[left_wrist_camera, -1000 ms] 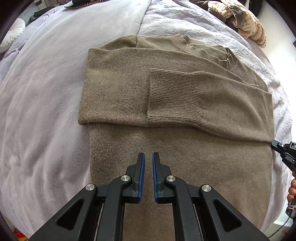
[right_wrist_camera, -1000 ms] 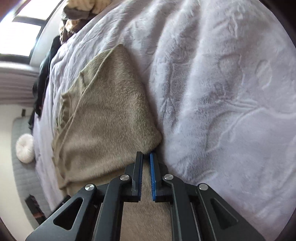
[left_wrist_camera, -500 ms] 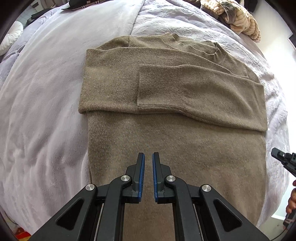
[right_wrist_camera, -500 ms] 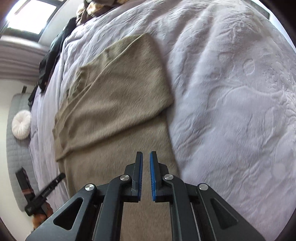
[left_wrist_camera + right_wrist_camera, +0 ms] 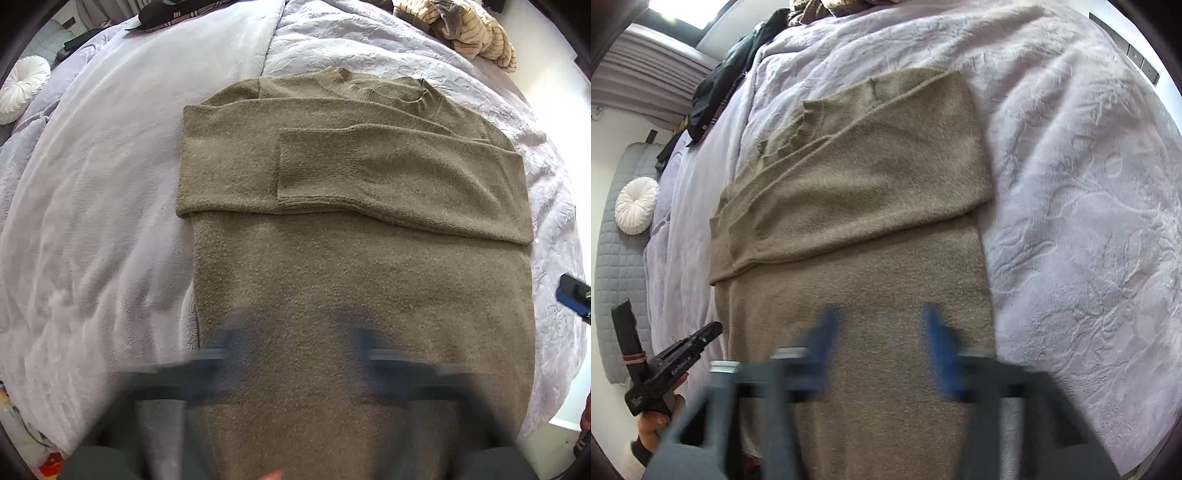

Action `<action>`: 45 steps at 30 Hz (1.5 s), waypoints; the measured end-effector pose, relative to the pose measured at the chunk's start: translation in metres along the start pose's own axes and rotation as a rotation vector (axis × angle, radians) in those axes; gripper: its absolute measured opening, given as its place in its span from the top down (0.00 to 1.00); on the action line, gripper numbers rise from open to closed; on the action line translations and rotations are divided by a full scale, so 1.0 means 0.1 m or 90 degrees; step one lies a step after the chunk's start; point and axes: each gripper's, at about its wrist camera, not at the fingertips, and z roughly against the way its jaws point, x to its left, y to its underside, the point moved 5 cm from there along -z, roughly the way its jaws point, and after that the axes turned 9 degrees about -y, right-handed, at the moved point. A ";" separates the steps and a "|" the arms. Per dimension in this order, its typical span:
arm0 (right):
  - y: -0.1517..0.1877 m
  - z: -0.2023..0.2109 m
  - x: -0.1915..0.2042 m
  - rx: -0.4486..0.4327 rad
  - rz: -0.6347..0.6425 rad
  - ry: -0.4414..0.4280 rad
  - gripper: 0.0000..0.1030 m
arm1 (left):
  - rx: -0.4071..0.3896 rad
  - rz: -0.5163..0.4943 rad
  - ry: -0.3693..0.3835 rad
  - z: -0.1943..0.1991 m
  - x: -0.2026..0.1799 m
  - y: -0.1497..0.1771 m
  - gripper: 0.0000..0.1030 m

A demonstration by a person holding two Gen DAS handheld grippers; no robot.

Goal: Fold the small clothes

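Left gripper (image 5: 295,354) fingers smeared by motion blur while the jaws open, nothing between them; sweater (image 5: 354,258) hem below them is cut off by the frame edge. Right gripper (image 5: 884,350) equally blurred, jaws opening, only its blue pads (image 5: 940,354) readable. Striped clothing (image 5: 476,35) beyond the sweater collar is cropped at the top edge.

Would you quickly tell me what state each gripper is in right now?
Left gripper: jaws opening, nothing between them, above the brown sweater.
Right gripper: jaws opening, nothing held, above the same sweater.
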 end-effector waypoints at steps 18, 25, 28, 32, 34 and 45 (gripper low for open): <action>-0.05 0.01 0.26 0.013 0.062 0.021 0.00 | -0.003 0.004 0.020 0.06 0.00 -0.01 0.02; -0.06 0.05 0.18 0.012 0.013 -0.012 0.00 | -0.004 0.020 0.013 0.11 0.07 -0.04 0.02; -0.07 0.04 0.17 0.014 0.005 -0.023 0.00 | -0.009 0.020 0.006 0.13 0.10 -0.06 0.02; -0.09 0.01 0.16 0.017 -0.010 -0.050 0.00 | -0.003 0.016 -0.006 0.14 0.11 -0.08 0.02; -0.10 -0.02 0.14 0.021 -0.018 -0.066 0.00 | 0.001 0.013 -0.022 0.16 0.10 -0.08 0.02; -0.08 -0.06 -0.07 0.075 -0.052 -0.215 0.00 | 0.015 0.043 -0.063 0.33 -0.14 0.12 0.02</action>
